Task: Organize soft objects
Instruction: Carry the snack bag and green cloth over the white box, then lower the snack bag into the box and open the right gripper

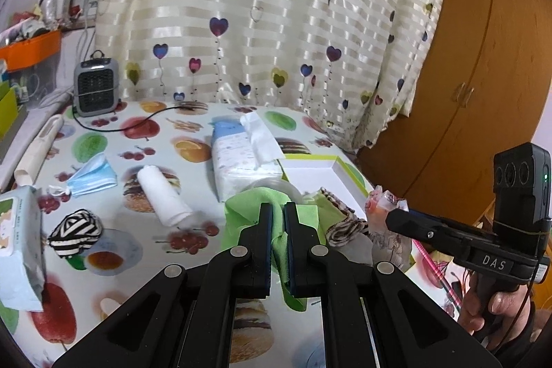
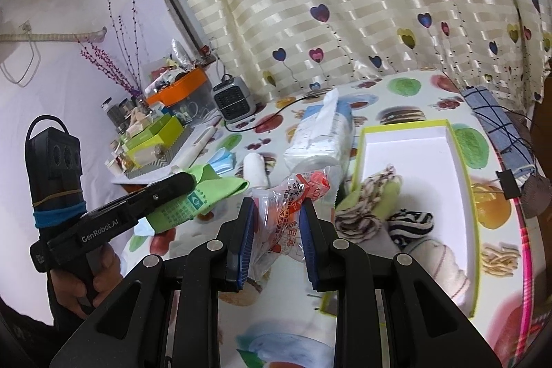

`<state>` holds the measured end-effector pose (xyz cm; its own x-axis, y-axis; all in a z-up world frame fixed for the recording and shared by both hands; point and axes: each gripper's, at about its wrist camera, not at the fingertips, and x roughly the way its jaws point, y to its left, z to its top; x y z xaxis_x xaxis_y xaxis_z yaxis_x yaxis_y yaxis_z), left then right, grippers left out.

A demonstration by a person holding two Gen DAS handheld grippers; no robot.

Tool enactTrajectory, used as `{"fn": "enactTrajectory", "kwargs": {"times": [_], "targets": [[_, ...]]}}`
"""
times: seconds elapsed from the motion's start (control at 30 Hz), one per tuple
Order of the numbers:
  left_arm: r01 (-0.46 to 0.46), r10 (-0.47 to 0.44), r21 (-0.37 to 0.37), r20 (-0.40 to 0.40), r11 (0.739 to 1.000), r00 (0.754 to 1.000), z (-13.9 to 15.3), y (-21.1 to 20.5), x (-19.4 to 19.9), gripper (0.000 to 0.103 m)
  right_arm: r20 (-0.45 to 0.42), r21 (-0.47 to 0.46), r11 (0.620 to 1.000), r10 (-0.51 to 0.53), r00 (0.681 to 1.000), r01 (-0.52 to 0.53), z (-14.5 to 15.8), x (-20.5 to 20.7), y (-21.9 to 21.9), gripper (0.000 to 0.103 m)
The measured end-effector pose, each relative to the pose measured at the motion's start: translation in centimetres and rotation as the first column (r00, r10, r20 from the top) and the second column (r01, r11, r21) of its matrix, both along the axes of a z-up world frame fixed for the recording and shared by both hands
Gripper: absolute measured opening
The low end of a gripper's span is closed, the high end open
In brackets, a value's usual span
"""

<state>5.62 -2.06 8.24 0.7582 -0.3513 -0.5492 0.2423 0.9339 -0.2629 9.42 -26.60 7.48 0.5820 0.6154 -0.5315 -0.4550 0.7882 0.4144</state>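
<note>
Left wrist view: the left tool (image 1: 277,212) is pinched tight on a green cloth (image 1: 241,212), which hangs from its fingers above the fruit-printed worktop (image 1: 145,140). Taking the tissue pack (image 1: 241,157) as landmark, the cloth is in front of it, nearer the camera. A rolled white towel (image 1: 164,195) lies just left of the pack, a blue face mask (image 1: 91,176) further left, and a black-and-white striped bundle (image 1: 74,231) left and nearer. The green-rimmed white box (image 1: 324,174) sits just right of the pack. The right tool (image 1: 391,218) reaches in from the right, a crinkled clear plastic bag (image 1: 386,212) at its tip.

Right wrist view: the right tool (image 2: 277,218) stands partly open, its blue pads pressed on the plastic bag (image 2: 293,195) with red print. The tissue pack (image 2: 321,136) lies behind the bag. Right of the pack, the box (image 2: 414,154) holds rolled striped socks (image 2: 365,205) and a black-and-white roll (image 2: 410,223). Left of the pack, the left tool (image 2: 188,181) grips the green cloth (image 2: 214,188), lifted off the worktop (image 2: 407,88).
</note>
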Motion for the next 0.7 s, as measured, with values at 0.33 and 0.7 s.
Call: {"fn": "enactTrajectory", "kwargs": {"times": [0.33, 0.7], "targets": [[0.065, -0.065, 0.027, -0.012, 0.998, 0.998, -0.7, -3.6, 1.4, 0.006, -0.014, 0.0, 0.996, -0.091, 0.996, 0.091, -0.6, 1.1, -3.4, 0.027], [0.127, -0.127, 0.044, -0.002, 0.991, 0.992, -0.5, -7.4, 3.2, 0.006, -0.037, 0.002, 0.989, -0.146, 0.989, 0.146, -1.7, 3.3, -6.2, 0.027]]}}
